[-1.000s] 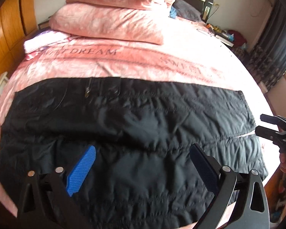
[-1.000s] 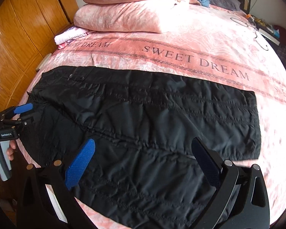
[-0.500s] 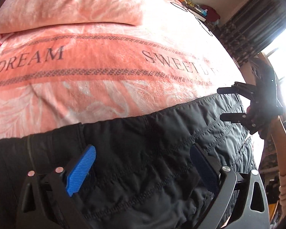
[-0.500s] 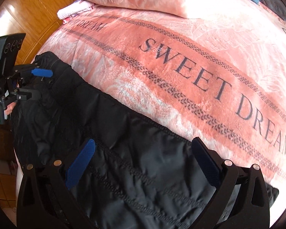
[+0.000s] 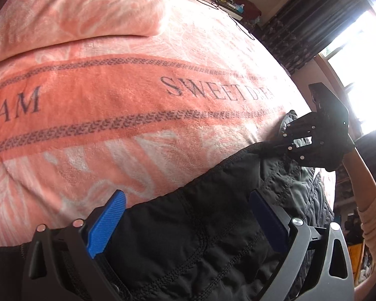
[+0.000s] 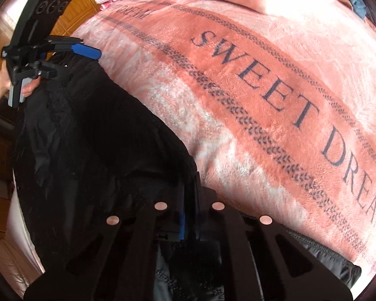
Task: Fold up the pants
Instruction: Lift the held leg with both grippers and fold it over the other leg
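Observation:
Black quilted pants (image 5: 188,238) lie across a pink bed. In the left wrist view my left gripper (image 5: 186,195) is open, its blue pads straddling the pants' far edge near the waist. The right wrist view shows that same gripper (image 6: 75,62) at the upper left, still open over the pants (image 6: 87,138). My right gripper (image 6: 188,200) is shut, with the fabric at the pants' far edge pinched between its fingers. From the left wrist view it (image 5: 285,138) grips the leg end at the far right, where the cloth bunches up.
A pink blanket (image 5: 112,100) printed SWEET DREAM covers the bed beyond the pants. Pink pillows (image 5: 75,12) are stacked at the head. A wooden wardrobe (image 6: 82,12) stands at the left, and a dark curtain (image 5: 300,25) and a bright window at the right.
Both grippers came down and forward to the pants' far edge. The right gripper went from open to shut on the fabric. The left gripper stays open.

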